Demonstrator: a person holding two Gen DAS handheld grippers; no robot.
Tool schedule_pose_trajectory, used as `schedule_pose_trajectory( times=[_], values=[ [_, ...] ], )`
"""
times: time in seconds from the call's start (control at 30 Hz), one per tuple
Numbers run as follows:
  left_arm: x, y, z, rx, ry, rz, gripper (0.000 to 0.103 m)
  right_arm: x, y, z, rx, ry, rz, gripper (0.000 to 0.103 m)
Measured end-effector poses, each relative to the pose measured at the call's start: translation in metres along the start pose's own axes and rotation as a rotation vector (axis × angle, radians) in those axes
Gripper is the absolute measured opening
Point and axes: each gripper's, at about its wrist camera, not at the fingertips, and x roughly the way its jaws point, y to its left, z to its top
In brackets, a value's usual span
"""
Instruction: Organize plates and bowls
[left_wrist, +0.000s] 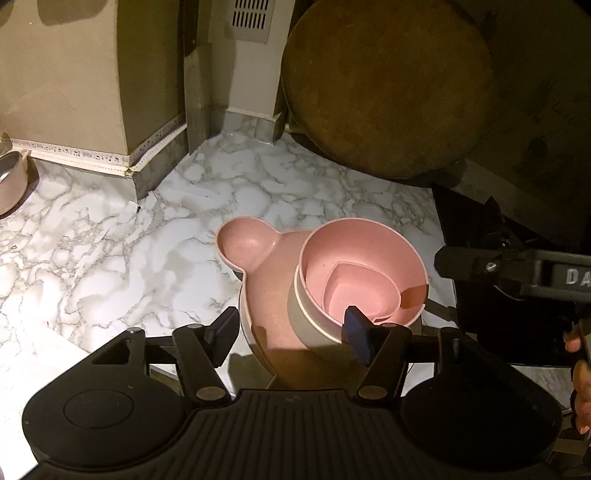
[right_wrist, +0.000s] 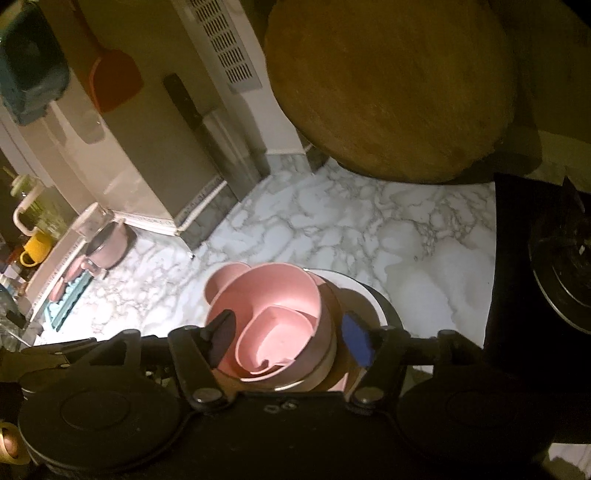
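Pink bowl (left_wrist: 360, 273), nested inside an eared pink plate (left_wrist: 258, 266) mid-counter (left_wrist: 110, 258), lies directly ahead between both spread-fingered, empty tools: left gripper (left_wrist: 291, 328); right gripper (right_wrist: 288, 336) nearer.

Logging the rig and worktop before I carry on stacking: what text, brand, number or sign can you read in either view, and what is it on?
"DA": white letters on the right gripper body, cut off by the frame edge in the left wrist view.
Dark marks on the pale strip along the wall foot: too small to read.
Nothing printed shows on the pink bowl, the bear-eared plate or the round wooden board.
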Motion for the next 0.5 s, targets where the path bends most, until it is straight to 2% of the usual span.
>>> schedule_pose_trajectory(
  times=[0.07,0.33,0.4,0.43,0.5],
  values=[
    [-0.006,0.001,-0.004,0.009,-0.014,0.006,0.068,-0.006,0.003,-0.001,-0.006,-0.016,0.02,0.076],
    [-0.03,0.005,-0.02,0.048,-0.059,0.028,0.068,-0.03,0.021,-0.016,-0.116,-0.111,0.051,0.091],
    [-0.035,0.005,-0.024,0.054,-0.068,0.028,0.073,-0.035,0.027,-0.021,-0.155,-0.133,0.055,0.095],
    [-0.038,0.005,-0.026,0.057,-0.073,0.024,0.079,-0.038,0.029,-0.023,-0.175,-0.144,0.06,0.097],
    [-0.042,0.006,-0.031,0.058,-0.084,0.022,0.081,-0.042,0.034,-0.028,-0.203,-0.161,0.066,0.1]
  ],
)
